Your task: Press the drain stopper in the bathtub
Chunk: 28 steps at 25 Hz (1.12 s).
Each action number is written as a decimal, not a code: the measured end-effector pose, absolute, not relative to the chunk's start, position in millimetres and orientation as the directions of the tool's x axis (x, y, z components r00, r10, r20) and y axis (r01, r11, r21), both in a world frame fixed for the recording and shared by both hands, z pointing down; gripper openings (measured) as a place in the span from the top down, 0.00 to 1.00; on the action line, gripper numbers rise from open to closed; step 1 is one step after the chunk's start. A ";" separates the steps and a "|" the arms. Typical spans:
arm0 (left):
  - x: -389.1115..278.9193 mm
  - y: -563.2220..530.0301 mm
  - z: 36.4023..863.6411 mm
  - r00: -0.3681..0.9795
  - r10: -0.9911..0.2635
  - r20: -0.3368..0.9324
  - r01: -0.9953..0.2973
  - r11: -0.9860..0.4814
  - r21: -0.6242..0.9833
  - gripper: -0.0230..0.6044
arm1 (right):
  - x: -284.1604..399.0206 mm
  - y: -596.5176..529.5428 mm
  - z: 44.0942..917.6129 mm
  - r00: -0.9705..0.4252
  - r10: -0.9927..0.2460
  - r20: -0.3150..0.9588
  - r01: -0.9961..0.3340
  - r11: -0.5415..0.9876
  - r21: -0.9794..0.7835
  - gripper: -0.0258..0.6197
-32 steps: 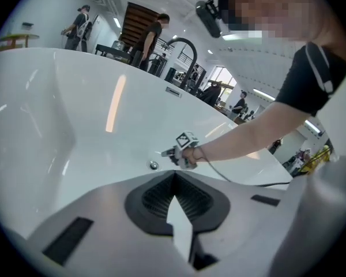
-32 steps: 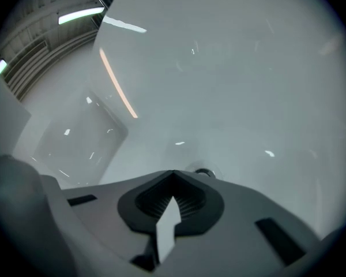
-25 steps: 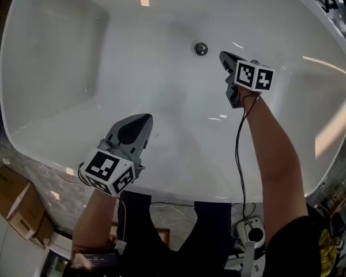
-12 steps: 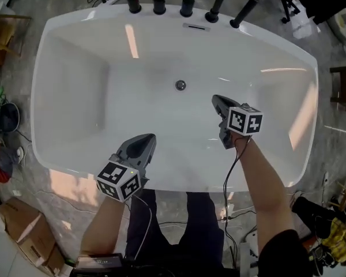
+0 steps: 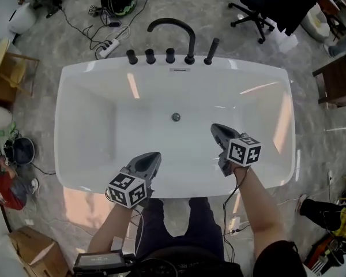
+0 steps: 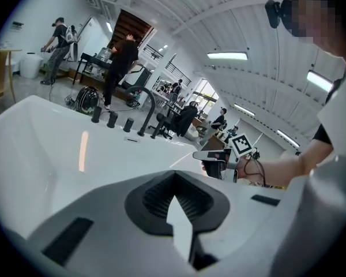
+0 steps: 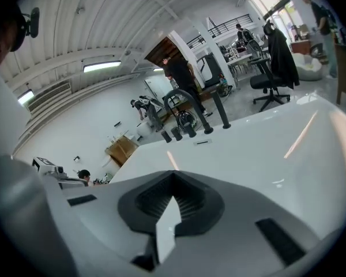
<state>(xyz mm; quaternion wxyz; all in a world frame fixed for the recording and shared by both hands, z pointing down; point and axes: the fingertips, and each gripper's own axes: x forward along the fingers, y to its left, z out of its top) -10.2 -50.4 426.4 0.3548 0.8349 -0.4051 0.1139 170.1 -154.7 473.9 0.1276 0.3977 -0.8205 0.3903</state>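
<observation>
Drain stopper (image 5: 176, 117): was seen in the middle of the bathtub (image 5: 81, 126) floor, below the faucet (image 5: 173, 20), and was touched by nothing.
Left gripper (image 5: 154, 156): was held over the near rim, jaws closed together, with nothing between them.
Right gripper (image 5: 215, 128): was held over the tub, right of the stopper and well apart from it, jaws closed, empty.
Progress: no press was under way. Whether the stopper was already pushed down could not be told.
</observation>
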 end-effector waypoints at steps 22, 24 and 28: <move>-10.3 -24.6 291.1 0.689 -0.630 0.359 -0.718 -0.527 0.454 0.95 | 173.9 -79.6 260.6 -0.672 -0.691 0.266 -0.718 0.520 -0.462 0.94; -7.6 -18.7 286.0 0.694 -0.626 0.356 -0.714 -0.531 0.457 0.95 | 174.4 -69.3 253.1 -0.673 -0.697 0.250 -0.716 0.528 -0.456 0.94; -0.1 -9.8 273.0 0.707 -0.622 0.336 -0.701 -0.556 0.445 0.95 | 169.8 -51.7 246.6 -0.683 -0.695 0.223 -0.700 0.537 -0.471 0.94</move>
